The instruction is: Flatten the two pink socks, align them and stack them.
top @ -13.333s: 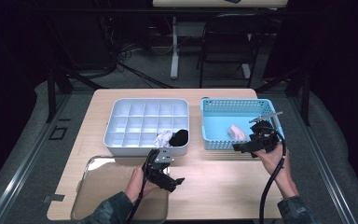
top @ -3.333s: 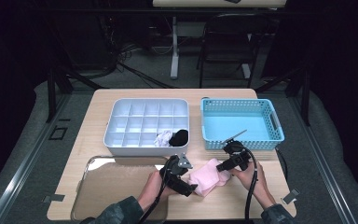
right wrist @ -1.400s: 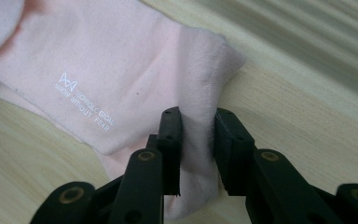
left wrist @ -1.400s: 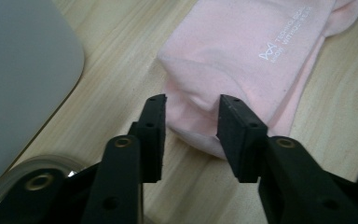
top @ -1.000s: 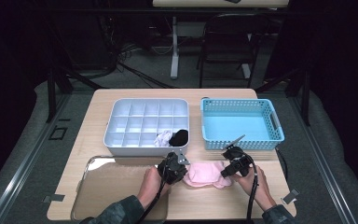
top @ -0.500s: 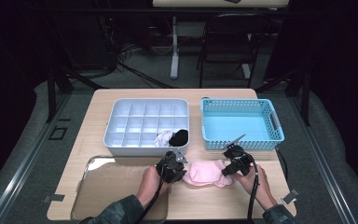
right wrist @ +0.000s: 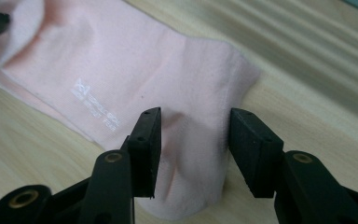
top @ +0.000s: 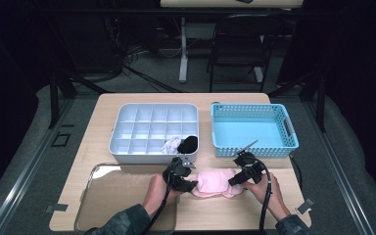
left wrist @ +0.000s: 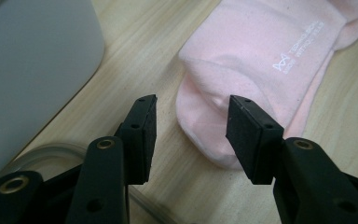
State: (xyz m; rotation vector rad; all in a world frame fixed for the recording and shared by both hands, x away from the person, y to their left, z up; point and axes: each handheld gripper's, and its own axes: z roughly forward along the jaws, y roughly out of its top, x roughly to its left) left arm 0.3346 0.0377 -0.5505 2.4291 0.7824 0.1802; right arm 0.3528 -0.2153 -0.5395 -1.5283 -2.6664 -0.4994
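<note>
1. The pink sock (top: pixel 216 182) lies flat on the desk (top: pixel 127 100), in front of the white divided tray (top: pixel 154 126) and blue basket (top: pixel 252 129)
2. Left claw (left wrist: pixel 191 126) has just been opening; its jaws stand apart, one sock end loose between them
3. Right claw (right wrist: pixel 195 140) likewise, jaws parted over the other end, gripping nothing

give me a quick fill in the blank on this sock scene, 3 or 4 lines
1. The sock lying on the table between the two grippers is ____ in colour.
2. The basket at the right of the table is light ____.
3. The left gripper has just been opening, and its jaws now stand ____ around one end of the sock.
4. The lettering printed on the sock is ____.

Missing words: pink; blue; open; white
</note>
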